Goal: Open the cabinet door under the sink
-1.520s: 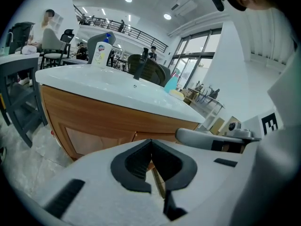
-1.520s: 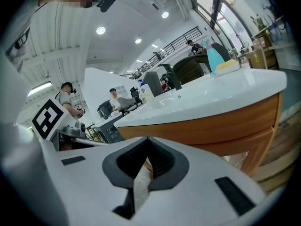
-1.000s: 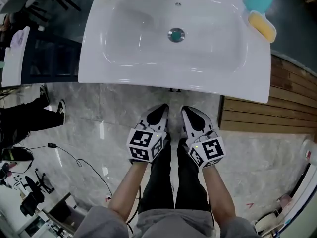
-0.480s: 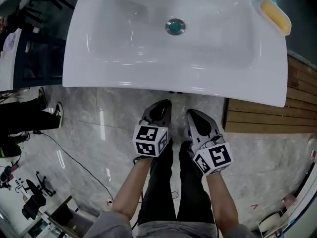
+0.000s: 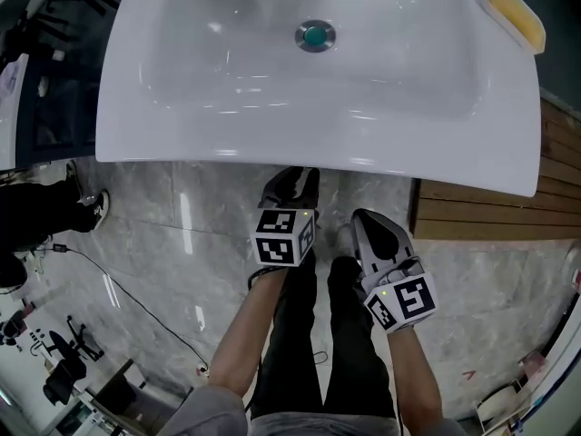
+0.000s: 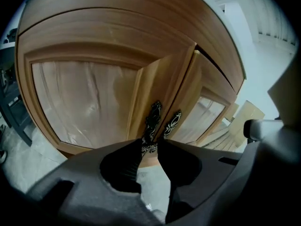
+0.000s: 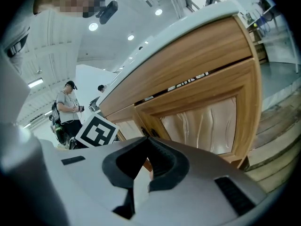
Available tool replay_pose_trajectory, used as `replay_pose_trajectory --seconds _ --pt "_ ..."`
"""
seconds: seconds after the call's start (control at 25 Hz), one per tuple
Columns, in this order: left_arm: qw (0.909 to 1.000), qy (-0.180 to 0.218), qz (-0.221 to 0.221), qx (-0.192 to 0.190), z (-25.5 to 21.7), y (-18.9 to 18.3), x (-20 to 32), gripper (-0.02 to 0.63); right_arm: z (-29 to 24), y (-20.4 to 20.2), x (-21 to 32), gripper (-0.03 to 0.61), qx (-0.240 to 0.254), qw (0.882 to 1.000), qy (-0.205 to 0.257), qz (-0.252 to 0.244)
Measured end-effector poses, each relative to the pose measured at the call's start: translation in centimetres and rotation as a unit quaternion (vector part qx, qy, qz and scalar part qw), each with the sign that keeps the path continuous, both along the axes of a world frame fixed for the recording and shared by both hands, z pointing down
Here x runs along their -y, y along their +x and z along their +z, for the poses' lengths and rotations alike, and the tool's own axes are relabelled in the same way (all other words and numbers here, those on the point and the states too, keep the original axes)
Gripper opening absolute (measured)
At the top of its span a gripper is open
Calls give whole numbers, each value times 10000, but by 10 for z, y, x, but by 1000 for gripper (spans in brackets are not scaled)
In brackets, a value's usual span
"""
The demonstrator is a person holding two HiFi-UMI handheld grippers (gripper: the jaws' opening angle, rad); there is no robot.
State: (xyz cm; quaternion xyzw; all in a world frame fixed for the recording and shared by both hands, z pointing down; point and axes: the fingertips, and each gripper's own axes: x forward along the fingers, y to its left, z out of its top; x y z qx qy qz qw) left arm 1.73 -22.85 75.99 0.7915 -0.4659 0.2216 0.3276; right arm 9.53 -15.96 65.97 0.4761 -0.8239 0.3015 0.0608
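Wooden cabinet door (image 6: 94, 102) under the white sink (image 5: 318, 148) looks shut. Left tongs (image 6: 150, 147) have moved in, released, tips beside its black curly handle (image 6: 153, 119). Squeezing comes next, I think. Right tongs (image 7: 147, 142) are clenched, empty.

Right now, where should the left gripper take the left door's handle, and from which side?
Take the left handle at its lower end, straight on from the front. It is slim and runs vertically, so jaws set either side can close across it. The left gripper faces that end, jaws apart.
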Motion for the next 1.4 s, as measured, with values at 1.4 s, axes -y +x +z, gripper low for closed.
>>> replay_pose_trajectory --seconds 1.4 --pt "9980 -562 55 287 15 -2 -15 84 1 9 -13 9 92 9996 -180 -172"
